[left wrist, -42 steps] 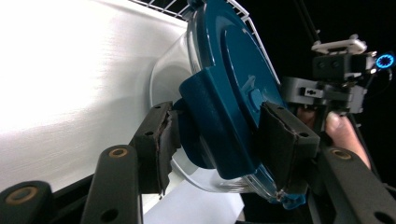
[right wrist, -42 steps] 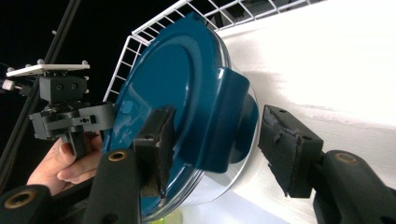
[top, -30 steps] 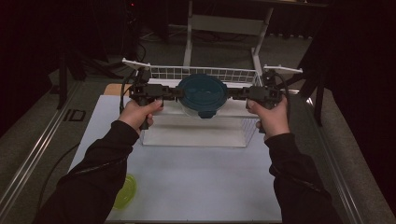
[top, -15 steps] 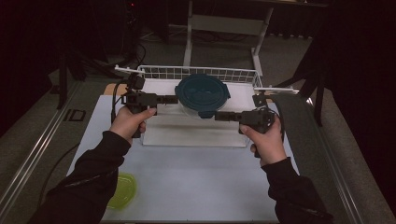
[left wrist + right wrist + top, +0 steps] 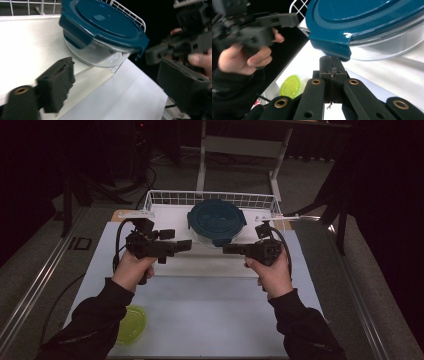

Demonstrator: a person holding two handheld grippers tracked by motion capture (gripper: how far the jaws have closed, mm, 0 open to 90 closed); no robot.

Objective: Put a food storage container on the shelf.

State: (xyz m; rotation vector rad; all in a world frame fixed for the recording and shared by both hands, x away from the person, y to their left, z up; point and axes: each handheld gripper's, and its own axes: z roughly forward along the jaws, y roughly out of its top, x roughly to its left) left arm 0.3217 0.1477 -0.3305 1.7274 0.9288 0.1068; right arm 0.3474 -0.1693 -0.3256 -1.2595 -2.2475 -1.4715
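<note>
Left gripper view: the lidded glass container [image 5: 102,32] is seen standing in the wire basket [image 5: 130,13], apart from both grippers. It is judged heavy, rigid, slippery and breakable, best taken by the lid's side clips. The left gripper [image 5: 117,82] has just been opened wide, empty; the right gripper [image 5: 331,65] has just been closed, pads together on nothing.

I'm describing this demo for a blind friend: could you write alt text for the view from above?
A person's two hands each hold a black gripper, left gripper open and right gripper shut, just short of a clear round container with a teal lid in a white wire basket. A yellow-green lid lies near the table's front edge.
</note>
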